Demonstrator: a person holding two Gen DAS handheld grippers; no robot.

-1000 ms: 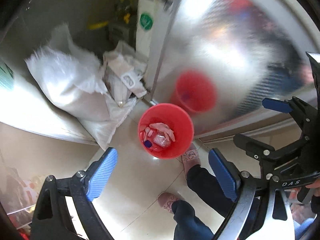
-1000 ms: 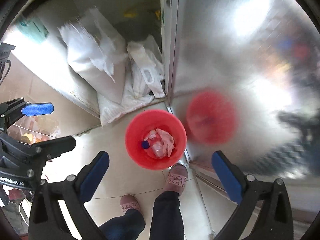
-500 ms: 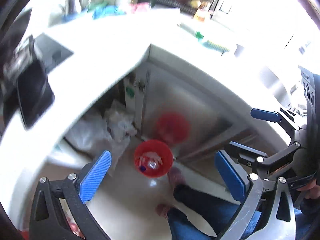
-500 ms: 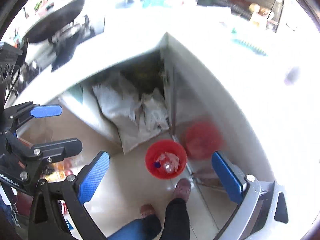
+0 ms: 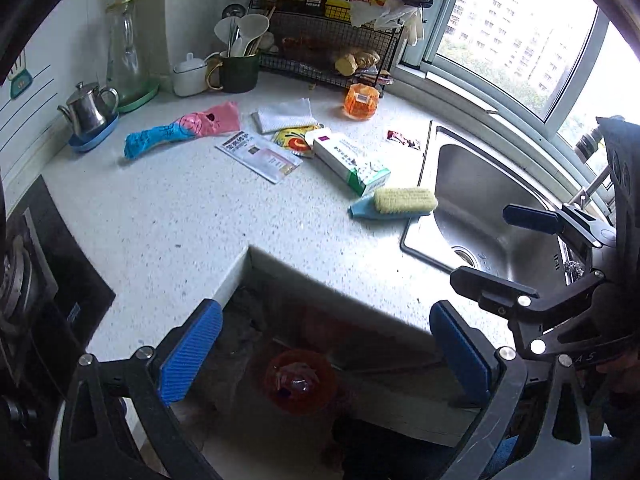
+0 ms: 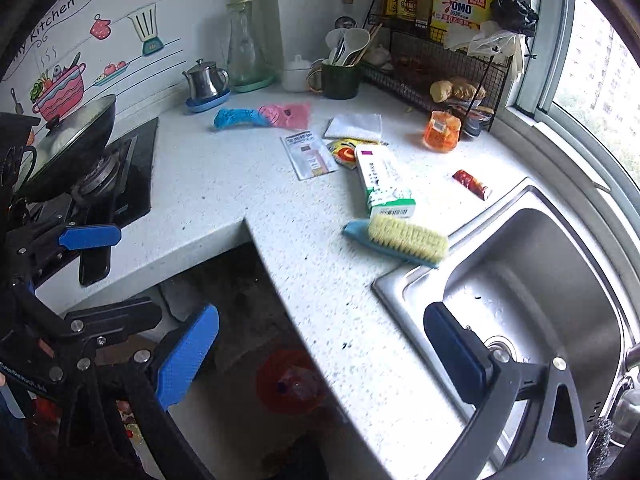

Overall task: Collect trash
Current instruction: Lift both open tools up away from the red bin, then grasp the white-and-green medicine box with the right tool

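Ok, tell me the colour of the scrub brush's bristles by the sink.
Pale yellow bristles on the scrub brush, over a light blue back; clearest in the right wrist view.

A home kitchen. A speckled white L-shaped countertop (image 5: 168,216) is filling the centre of both views, with a steel sink (image 6: 532,280) lying at lower right and a gas hob (image 6: 108,176) carrying a wok (image 6: 68,140) at left. A wire rack (image 5: 332,52) of bottles and a mug of utensils (image 5: 239,66) are standing at upper centre. A "Kitchen" wall sticker (image 6: 56,80) is showing at upper left of the right wrist view, a window (image 5: 516,24) with apartment blocks at upper right.
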